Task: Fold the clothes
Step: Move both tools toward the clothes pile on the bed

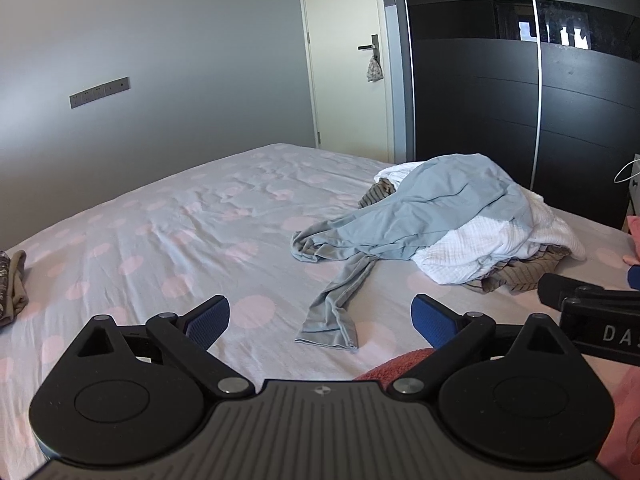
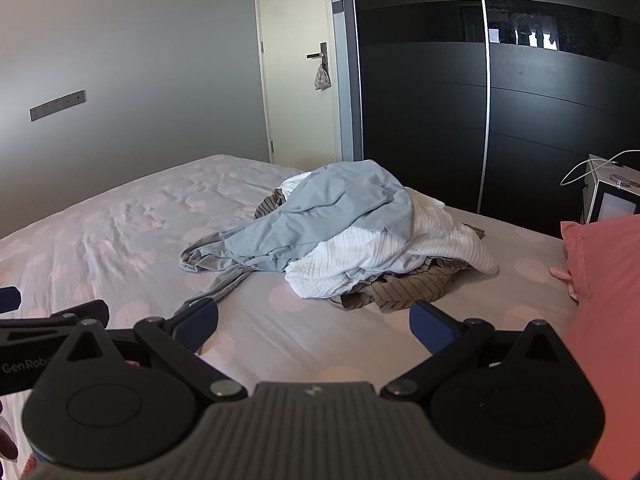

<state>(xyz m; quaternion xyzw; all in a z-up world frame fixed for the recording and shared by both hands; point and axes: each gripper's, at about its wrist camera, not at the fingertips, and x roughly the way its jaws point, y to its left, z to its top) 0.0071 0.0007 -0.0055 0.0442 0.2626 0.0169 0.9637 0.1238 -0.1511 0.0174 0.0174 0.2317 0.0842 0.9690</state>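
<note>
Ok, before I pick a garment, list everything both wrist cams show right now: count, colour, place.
bed sheet: one, pale grey with pink dots, spread over the bed
blue garment: one, light blue, on top of the pile, a leg trailing toward the cameras
white garment: at least one, white ribbed, under the blue one
striped garment: brown striped, bottom of the pile; count unclear
folded items: small stack, beige and grey, bed's left edge
pink fabric: one, coral, right side
door: one, cream, small pouch on its handle
wardrobe: one, black
switch panel: one, grey, on the wall
left gripper: jaws open, empty
right gripper: jaws open, empty
</note>
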